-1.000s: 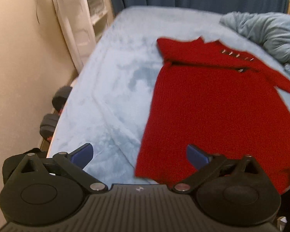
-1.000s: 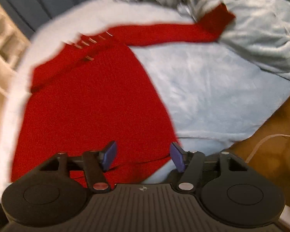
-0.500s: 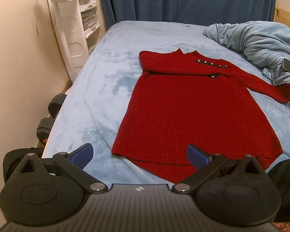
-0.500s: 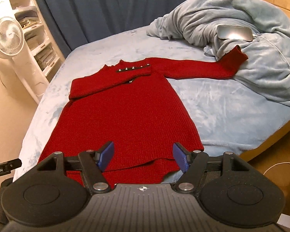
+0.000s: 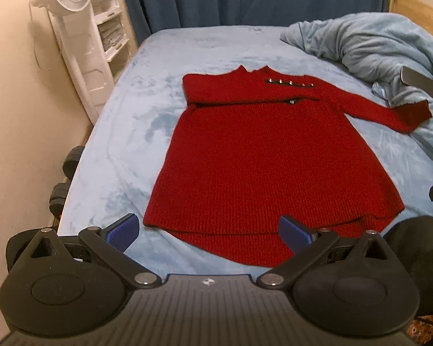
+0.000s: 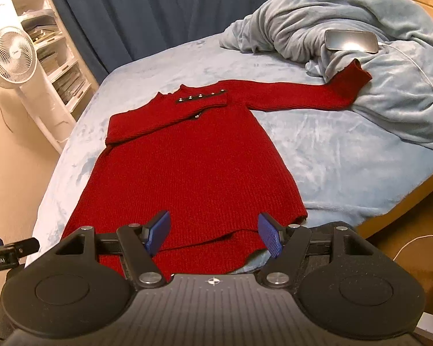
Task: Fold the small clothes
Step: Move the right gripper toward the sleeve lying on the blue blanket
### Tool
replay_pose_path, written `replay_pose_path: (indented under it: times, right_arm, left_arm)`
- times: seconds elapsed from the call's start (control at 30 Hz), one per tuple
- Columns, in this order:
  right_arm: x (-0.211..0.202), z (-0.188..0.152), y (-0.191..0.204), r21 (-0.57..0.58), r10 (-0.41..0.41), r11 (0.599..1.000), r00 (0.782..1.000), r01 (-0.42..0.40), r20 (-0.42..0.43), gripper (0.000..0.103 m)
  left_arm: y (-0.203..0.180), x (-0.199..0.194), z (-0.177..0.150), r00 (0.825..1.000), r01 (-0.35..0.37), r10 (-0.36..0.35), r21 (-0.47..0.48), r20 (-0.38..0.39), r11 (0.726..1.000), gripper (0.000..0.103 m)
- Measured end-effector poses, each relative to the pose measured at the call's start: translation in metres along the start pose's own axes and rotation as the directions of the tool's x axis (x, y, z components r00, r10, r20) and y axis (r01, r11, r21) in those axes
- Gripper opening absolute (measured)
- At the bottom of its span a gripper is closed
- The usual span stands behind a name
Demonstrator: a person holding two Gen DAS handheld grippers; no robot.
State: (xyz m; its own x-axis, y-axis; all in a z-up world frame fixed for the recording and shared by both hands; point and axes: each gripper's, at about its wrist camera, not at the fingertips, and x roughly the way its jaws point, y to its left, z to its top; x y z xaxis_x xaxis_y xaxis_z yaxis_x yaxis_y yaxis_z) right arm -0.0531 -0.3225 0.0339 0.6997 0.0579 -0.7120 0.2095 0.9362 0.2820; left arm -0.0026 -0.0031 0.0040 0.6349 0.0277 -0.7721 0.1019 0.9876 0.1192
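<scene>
Two hand-held grippers, left hand-held gripper (image 5: 207,230) and right hand-held gripper (image 6: 215,235), over one red sweater (image 5: 271,155).

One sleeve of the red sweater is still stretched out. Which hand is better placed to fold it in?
Probably the right tongs. The outstretched sleeve lies on the right, its cuff on the rumpled blanket. The left tongs sit toward the other side. Both are open.

Left wrist: above hem, facing down-forward | Right wrist: likewise, rightward | Shared: red knit dress (image 5: 271,155) (image 6: 187,167) ahead, bed (image 5: 147,109) (image 6: 332,150)
</scene>
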Motion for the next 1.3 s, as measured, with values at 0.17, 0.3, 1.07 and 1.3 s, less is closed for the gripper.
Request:
replay_pose_path:
  times: [0.17, 0.3, 1.07, 1.3]
  right_arm:
    - [0.007, -0.003, -0.002, 0.012, -0.009, 1.000, 1.000, 0.010, -0.022, 0.069]
    - [0.015, -0.003, -0.004, 0.024, -0.012, 1.000, 0.999, 0.013, -0.044, 0.069]
    - [0.052, 0.012, -0.028, 0.108, -0.049, 0.992, 0.992, 0.062, -0.118, 0.069]
    - [0.068, 0.037, -0.067, 0.266, -0.031, 0.962, 0.996, 0.053, -0.086, 0.069]
  left_arm:
    - [-0.002, 0.011, -0.001, 0.999, 0.006, -0.006, 0.004, -0.035, 1.000, 0.103]
    - [-0.006, 0.018, -0.001, 0.999, 0.006, -0.006, 0.013, -0.051, 1.000, 0.103]
    - [-0.024, 0.073, 0.024, 0.989, 0.007, -0.003, 0.022, -0.145, 1.000, 0.103]
    - [-0.036, 0.096, 0.044, 0.987, 0.006, 0.001, 0.038, -0.160, 0.999, 0.103]
